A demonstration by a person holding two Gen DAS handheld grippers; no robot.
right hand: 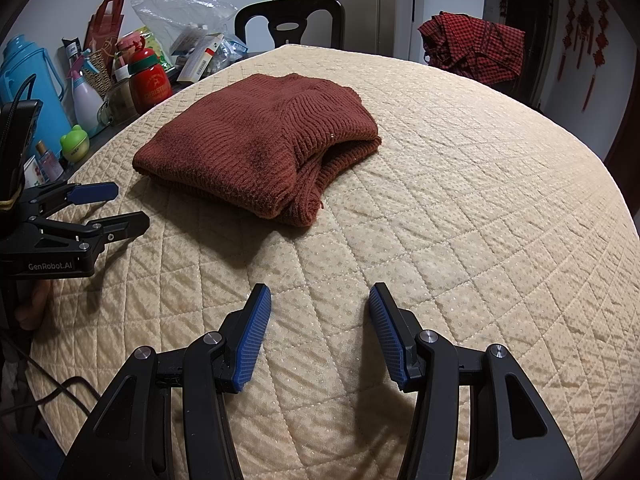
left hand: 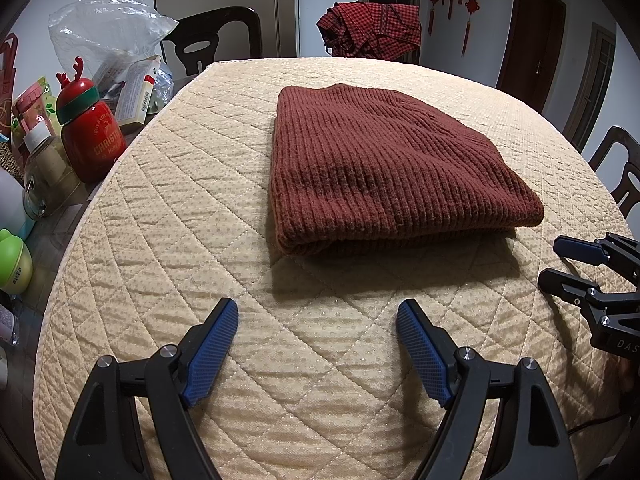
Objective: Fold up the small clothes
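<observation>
A rust-brown ribbed knit sweater (left hand: pixel 384 164) lies folded into a compact stack on the beige quilted table cover (left hand: pixel 200 208). In the right wrist view the same sweater (right hand: pixel 256 140) shows its layered edges toward me. My left gripper (left hand: pixel 318 312) hovers over bare cover just short of the sweater's near edge, open with nothing between its blue pads. My right gripper (right hand: pixel 320 298) is also open and empty, a little nearer than the sweater and to its right. Each gripper shows in the other's view: the right gripper (left hand: pixel 552 258) at the right edge, the left gripper (right hand: pixel 128 204) at the left edge.
Clutter lines the table's left side: a red reindeer-cap bottle (left hand: pixel 90 136), a clear plastic bag (left hand: pixel 108 28), boxes, a green frog jar (right hand: pixel 74 142), a blue thermos (right hand: pixel 28 88). A red checked garment (left hand: pixel 372 30) hangs over a far chair. Dark chairs (right hand: pixel 290 24) ring the table.
</observation>
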